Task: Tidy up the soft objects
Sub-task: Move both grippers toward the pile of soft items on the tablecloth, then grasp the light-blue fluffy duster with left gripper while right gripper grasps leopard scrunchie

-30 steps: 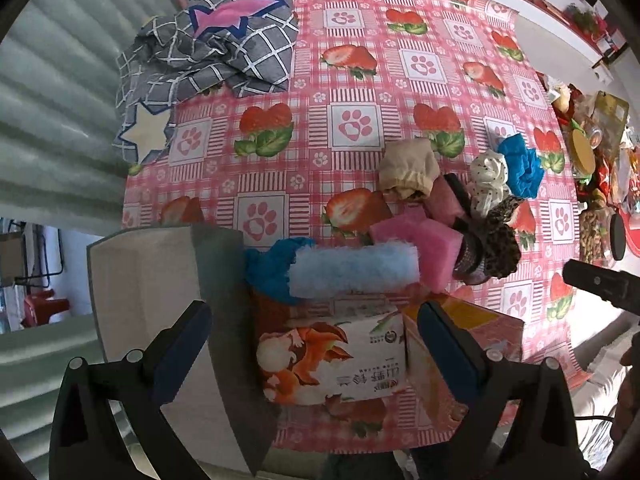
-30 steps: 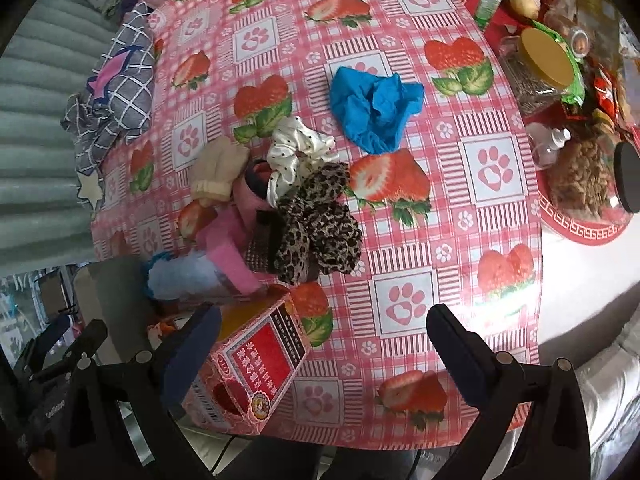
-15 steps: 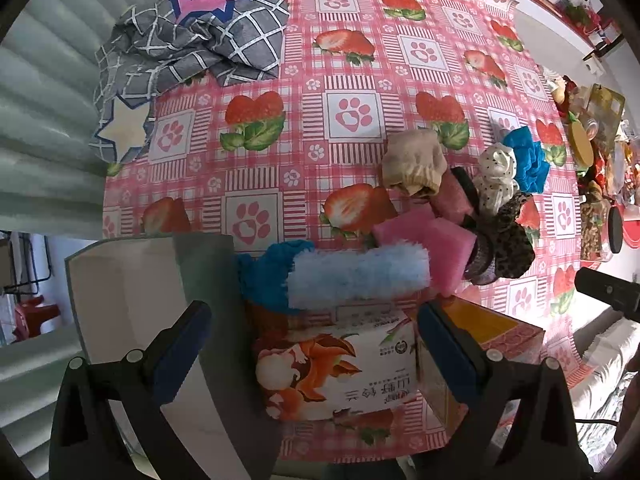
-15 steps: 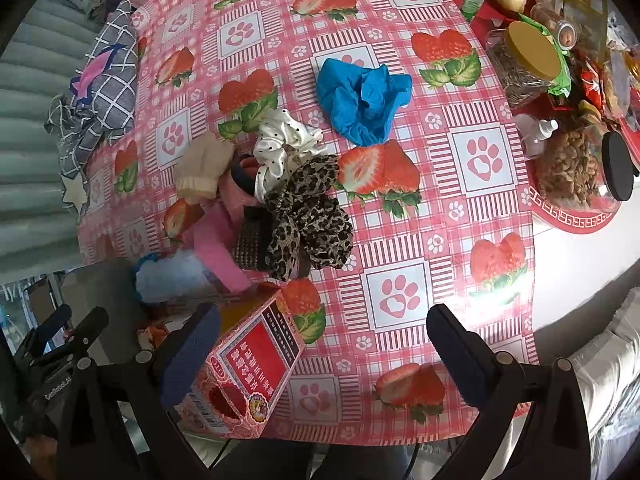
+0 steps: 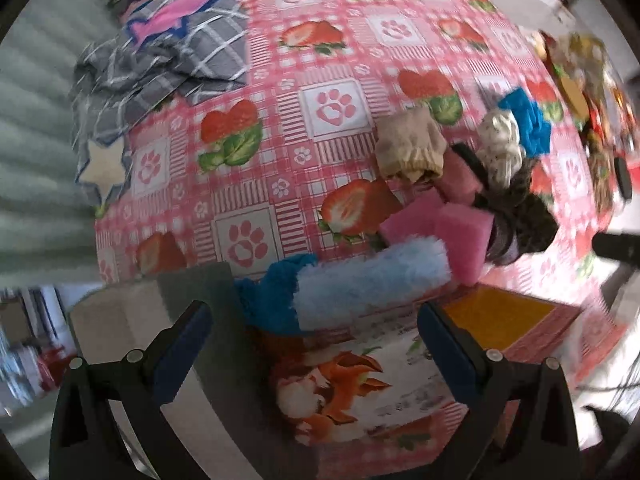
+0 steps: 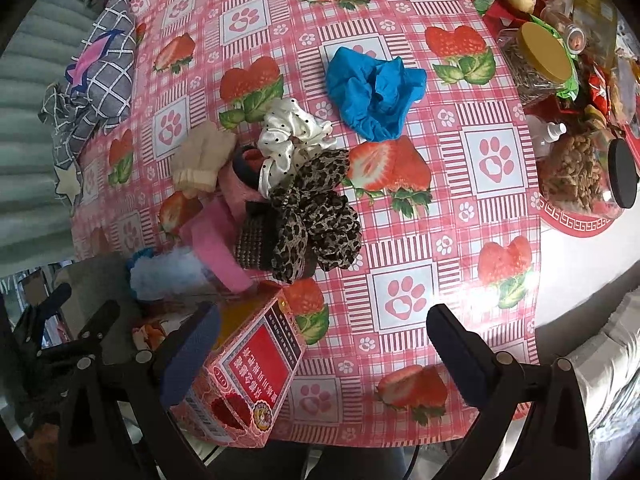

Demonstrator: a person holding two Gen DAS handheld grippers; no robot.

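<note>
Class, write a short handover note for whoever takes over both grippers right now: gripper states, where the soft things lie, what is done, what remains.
Left gripper: open, empty, above the tissue pack.
Right gripper: open, empty, beside the red box.
Soft things: fluffy blue duster, pink sponges, leopard scrunchie, white dotted scrunchie, beige glove piled together; blue cloth apart.
Done: nothing visibly sorted. Left: all of it.

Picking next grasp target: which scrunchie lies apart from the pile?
The blue scrunchie. It lies alone on the tablecloth, while the white polka-dot scrunchie and the leopard-print scrunchie overlap each other in the heap.
</note>
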